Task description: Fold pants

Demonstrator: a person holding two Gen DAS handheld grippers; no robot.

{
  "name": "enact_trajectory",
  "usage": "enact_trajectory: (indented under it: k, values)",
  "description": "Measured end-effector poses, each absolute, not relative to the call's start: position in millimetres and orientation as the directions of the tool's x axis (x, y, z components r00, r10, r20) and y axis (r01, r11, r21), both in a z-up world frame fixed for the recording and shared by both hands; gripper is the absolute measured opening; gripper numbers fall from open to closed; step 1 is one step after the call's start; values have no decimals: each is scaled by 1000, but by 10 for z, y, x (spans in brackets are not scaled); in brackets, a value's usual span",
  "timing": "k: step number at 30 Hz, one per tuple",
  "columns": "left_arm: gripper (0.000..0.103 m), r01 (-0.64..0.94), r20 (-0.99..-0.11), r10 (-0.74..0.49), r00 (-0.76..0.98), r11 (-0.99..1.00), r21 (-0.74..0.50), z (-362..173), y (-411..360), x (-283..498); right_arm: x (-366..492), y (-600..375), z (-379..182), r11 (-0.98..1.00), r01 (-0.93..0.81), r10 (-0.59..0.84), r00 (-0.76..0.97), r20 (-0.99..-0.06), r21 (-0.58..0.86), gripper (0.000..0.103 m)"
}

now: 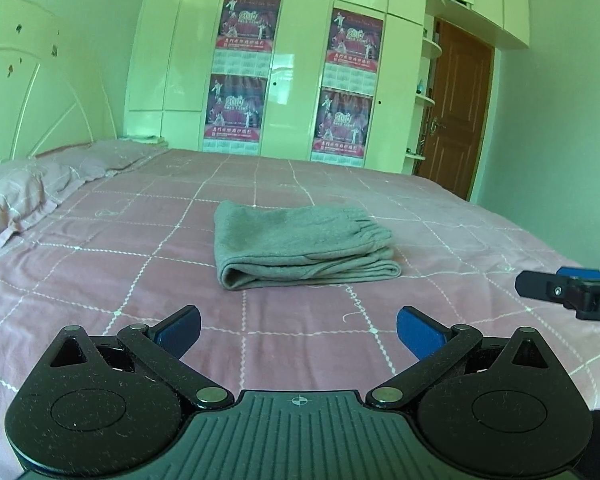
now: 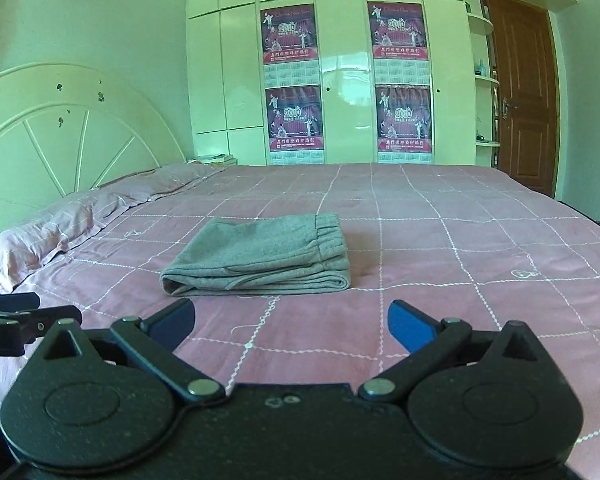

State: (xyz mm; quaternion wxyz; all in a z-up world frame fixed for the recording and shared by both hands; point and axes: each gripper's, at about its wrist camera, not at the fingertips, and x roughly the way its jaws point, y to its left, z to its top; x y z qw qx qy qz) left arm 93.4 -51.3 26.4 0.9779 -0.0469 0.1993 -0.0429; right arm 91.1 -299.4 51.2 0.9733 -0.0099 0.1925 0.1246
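Note:
The grey pants (image 1: 300, 246) lie folded into a compact stack in the middle of the bed, elastic waistband on the right side; they also show in the right wrist view (image 2: 260, 258). My left gripper (image 1: 298, 332) is open, held back from the stack and above the sheet, with nothing between its blue pads. My right gripper (image 2: 290, 322) is open too, just short of the stack's near edge and holding nothing. The right gripper's tip (image 1: 568, 288) pokes in at the right edge of the left wrist view, and the left gripper's tip (image 2: 20, 316) shows at the left edge of the right wrist view.
A pink checked bedsheet (image 1: 140, 272) covers the bed. Pink pillows (image 1: 32, 192) lie at the left by a white headboard (image 2: 60, 140). White wardrobes with posters (image 2: 296, 80) line the far wall, with a brown door (image 2: 524, 92) at the right.

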Motion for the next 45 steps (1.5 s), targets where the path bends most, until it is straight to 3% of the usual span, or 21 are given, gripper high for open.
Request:
enact_trajectory:
  k: [6, 13, 45]
  values:
    - [103, 75, -373, -104, 922, 993, -90, 140, -508, 906, 837, -3040, 262, 975, -220, 216, 913, -345, 28, 97]
    - [103, 62, -384, -89, 919, 995, -82, 24, -550, 910, 869, -3084, 138, 979, -201, 200, 904, -377, 38, 97]
    - [103, 89, -384, -109, 917, 994, -69, 6, -561, 831, 817, -3027, 153, 971, -239, 231, 888, -398, 29, 97]
